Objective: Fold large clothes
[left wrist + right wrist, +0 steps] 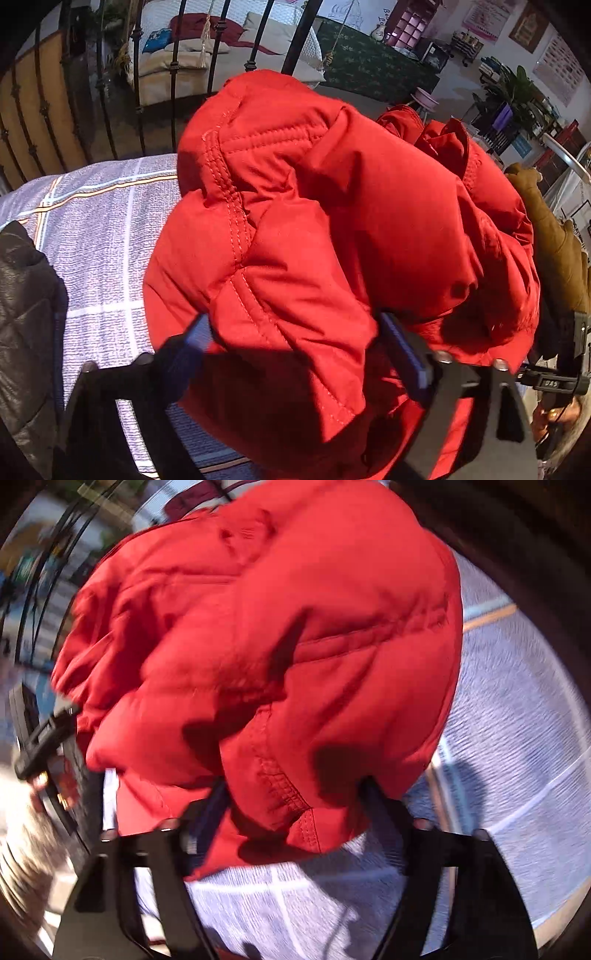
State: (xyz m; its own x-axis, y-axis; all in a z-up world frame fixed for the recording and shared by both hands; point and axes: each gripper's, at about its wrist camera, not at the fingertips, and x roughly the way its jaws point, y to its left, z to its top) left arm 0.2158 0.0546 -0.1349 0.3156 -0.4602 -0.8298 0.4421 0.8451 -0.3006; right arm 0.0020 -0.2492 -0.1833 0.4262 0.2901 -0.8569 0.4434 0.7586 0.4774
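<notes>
Left gripper [295, 350] clamped on a thick fold of red jacket [332, 221], filling frame centre over checked sheet [99, 236]. Right gripper [295, 808] likewise pinching jacket [258, 627] hem at lower centre; brown coat [554, 240] at right edge.

Both wrist views look close along their fingers, sharing the red jacket [332, 229]; the right seems motion-blurred.

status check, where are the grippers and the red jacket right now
Left gripper and right gripper both clamped on bunched red jacket. Jacket lifted over the checked bedsheet. Black coat and brown garment lie alongside.
</notes>
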